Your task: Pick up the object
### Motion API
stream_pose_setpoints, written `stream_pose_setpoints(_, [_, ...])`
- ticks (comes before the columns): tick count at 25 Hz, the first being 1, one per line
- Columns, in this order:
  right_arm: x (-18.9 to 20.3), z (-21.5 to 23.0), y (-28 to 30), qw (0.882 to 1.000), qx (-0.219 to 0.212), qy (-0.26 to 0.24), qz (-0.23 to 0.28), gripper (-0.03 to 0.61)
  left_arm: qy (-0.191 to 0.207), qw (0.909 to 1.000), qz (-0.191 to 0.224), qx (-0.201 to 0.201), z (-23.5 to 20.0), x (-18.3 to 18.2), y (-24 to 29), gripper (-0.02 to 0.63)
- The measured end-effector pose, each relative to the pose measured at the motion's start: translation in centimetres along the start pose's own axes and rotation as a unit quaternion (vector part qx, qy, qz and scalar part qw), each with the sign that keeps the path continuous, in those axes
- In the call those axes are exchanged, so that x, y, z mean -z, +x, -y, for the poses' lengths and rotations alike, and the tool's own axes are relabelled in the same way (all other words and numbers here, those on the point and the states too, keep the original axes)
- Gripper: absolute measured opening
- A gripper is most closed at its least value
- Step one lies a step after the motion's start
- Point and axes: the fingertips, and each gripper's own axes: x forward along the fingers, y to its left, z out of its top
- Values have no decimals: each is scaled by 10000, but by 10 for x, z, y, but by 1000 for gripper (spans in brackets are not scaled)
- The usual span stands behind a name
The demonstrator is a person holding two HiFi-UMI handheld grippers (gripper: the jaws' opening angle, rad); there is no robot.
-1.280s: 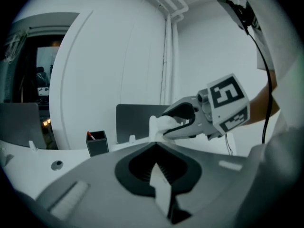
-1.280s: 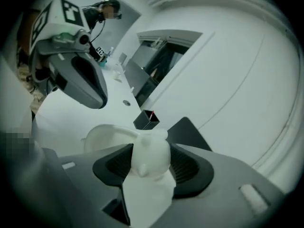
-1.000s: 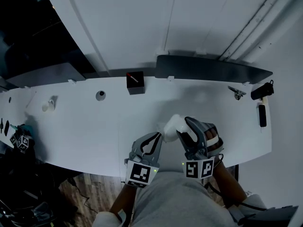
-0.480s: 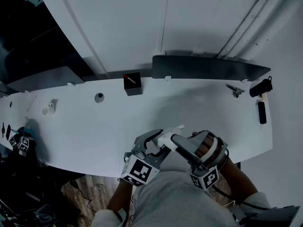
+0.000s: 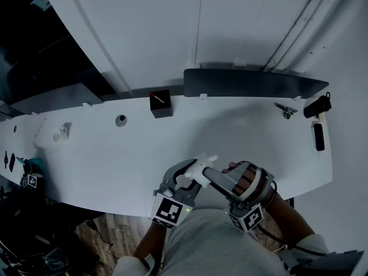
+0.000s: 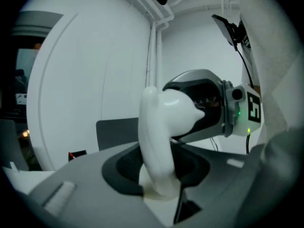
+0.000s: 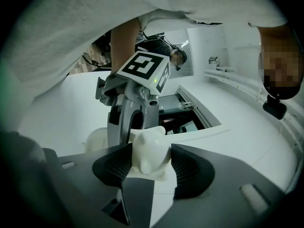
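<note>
A small black cube-shaped box (image 5: 161, 104) is sitting at 11 o'clock from the tongs. It is carrying a red-and-white stick, and I cannot tell whether the stick is in it or on it. The glossy white moulded object (image 5: 202, 163) is being held over the white surface (image 5: 103, 154) near its 6 o'clock edge, with its lower part hidden. The 2 tongs are both clenching it: the left tongs (image 5: 194, 174), which have just been closing, from 7 o'clock, and the right tongs (image 5: 209, 176) from 4 o'clock. The right hand (image 5: 246, 180) is curling through its handle.

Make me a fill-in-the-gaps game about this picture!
The right gripper is shut on the ___ object. The box on the table is ___. The box stands close to the ___ behind the table.
Missing words: white; black; wall.
</note>
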Motion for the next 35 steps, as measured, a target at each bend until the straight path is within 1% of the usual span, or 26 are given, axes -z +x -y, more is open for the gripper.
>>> stream_pose_setpoints(2, [-1, 5, -1, 10000, 30, 6, -18, 255, -150, 9997, 135, -168, -4, -1, -2, 155])
stream_pose_setpoints(4, [-3, 14, -4, 9999, 150, 14, -2, 256, -375, 9980, 202, -464, -17, 1, -7, 152])
stream_pose_setpoints(6, [0, 19, -13, 9994, 298, 194, -53, 253, -622, 9947, 369, -725, -33, -1, -15, 150])
stream_pose_setpoints(7, [5, 19, -17, 9985, 347, 403, -116, 240, -698, 9930, 490, -816, -40, -5, -19, 149])
stream_pose_setpoints(8, [11, 18, -20, 9965, 363, 723, -194, 209, -705, 9919, 585, -881, -45, -9, -22, 149])
stream_pose_setpoints(9, [19, 16, -23, 9922, 340, 1161, -286, 153, -665, 9915, 642, -919, -48, -12, -25, 149])
stream_pose_setpoints(10, [27, 14, -23, 9842, 264, 1710, -387, 35, -624, 9913, 680, -942, -50, -14, -26, 149])
stream_pose_setpoints(11, [34, 11, -23, 9710, 146, 2336, -480, 2, -616, 9909, 708, -964, -50, -16, -27, 149])
stream_pose_setpoints(12, [41, 7, -22, 9530, 31, 2978, -555, 0, -642, 9904, 721, -994, -51, -16, -28, 149])
stream_pose_setpoints(14, [52, 1, -17, 9098, -72, 4091, -695, 0, -705, 9894, 698, -1062, -49, -14, -28, 149])
stream_pose_setpoints(16, [61, -7, -11, 8688, -102, 4872, -878, 0, -720, 9891, 690, -1087, -45, -13, -26, 149])
stream_pose_setpoints(17, [65, -12, -8, 8516, -150, 5145, -992, 0, -729, 9890, 703, -1077, -41, -14, -25, 149])
stream_pose_setpoints(18, [68, -16, -6, 8374, -216, 5349, -1107, 0, -734, 9890, 716, -1066, -38, -14, -24, 149])
stream_pose_setpoints(21, [71, -23, 0, 8063, -269, 5784, -1208, 0, -731, 9889, 722, -1074, -30, -15, -24, 149])
stream_pose_setpoints(24, [69, -27, 2, 7669, -153, 6312, -1149, 0, -774, 9881, 700, -1130, -27, -14, -26, 147])
stream_pose_setpoints(25, [69, -29, 2, 7579, -135, 6417, -1163, 0, -786, 9879, 683, -1146, -26, -13, -27, 147])
stream_pose_setpoints(26, [68, -30, 2, 7537, -138, 6461, -1197, 0, -791, 9879, 658, -1163, -27, -12, -28, 147])
stream_pose_setpoints(29, [64, -34, 4, 7494, -157, 6493, -1285, 0, -787, 9877, 616, -1199, -28, -8, -32, 147])
stream_pose_setpoints(33, [57, -40, 5, 7542, -132, 6388, -1513, 0, -758, 9881, 597, -1199, -28, -3, -39, 147])
stream_pose_setpoints(35, [55, -45, 4, 7505, -138, 6385, -1700, 0, -707, 9881, 574, -1244, -26, -1, -42, 147])
